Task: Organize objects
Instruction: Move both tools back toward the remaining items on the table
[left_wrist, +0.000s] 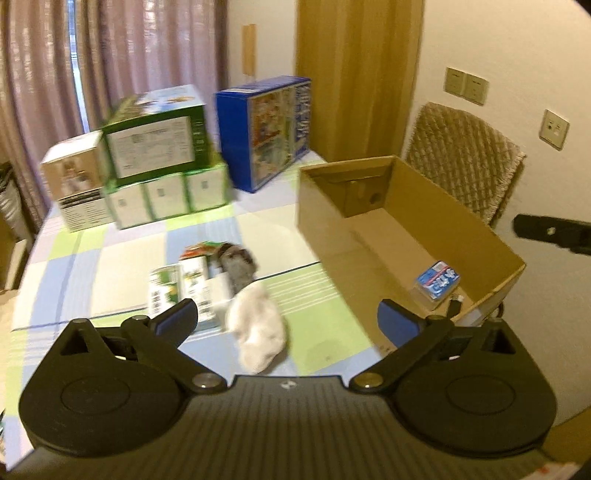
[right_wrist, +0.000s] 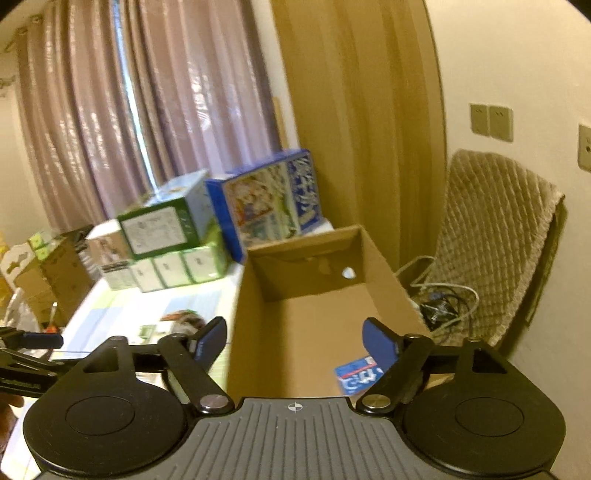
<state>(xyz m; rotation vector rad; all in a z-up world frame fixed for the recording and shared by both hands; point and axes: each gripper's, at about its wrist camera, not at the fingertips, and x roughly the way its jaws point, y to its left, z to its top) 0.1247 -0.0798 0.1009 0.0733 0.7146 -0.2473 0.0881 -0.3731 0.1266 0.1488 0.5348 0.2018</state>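
An open cardboard box (left_wrist: 454, 225) (right_wrist: 317, 306) stands on the right side of the table with a small blue packet (left_wrist: 437, 282) (right_wrist: 356, 376) lying on its floor. On the checked tablecloth (left_wrist: 110, 266) lie a white cloth (left_wrist: 258, 328), a grey furry item (left_wrist: 238, 266) and green-and-white packets (left_wrist: 181, 291). My left gripper (left_wrist: 286, 319) is open above the table, the white cloth between its fingers' line, nothing held. My right gripper (right_wrist: 293, 339) is open over the cardboard box, holding nothing. A black part of the right gripper (left_wrist: 554, 229) shows at the far right edge.
Green and white cartons (left_wrist: 147, 158) (right_wrist: 166, 240) are stacked at the table's far side, with a tall blue box (left_wrist: 266, 129) (right_wrist: 266, 199) beside them. A chair with a quilted cover (left_wrist: 465, 155) (right_wrist: 495, 240) stands behind the cardboard box, cables (right_wrist: 439, 306) on its seat. Curtains hang behind.
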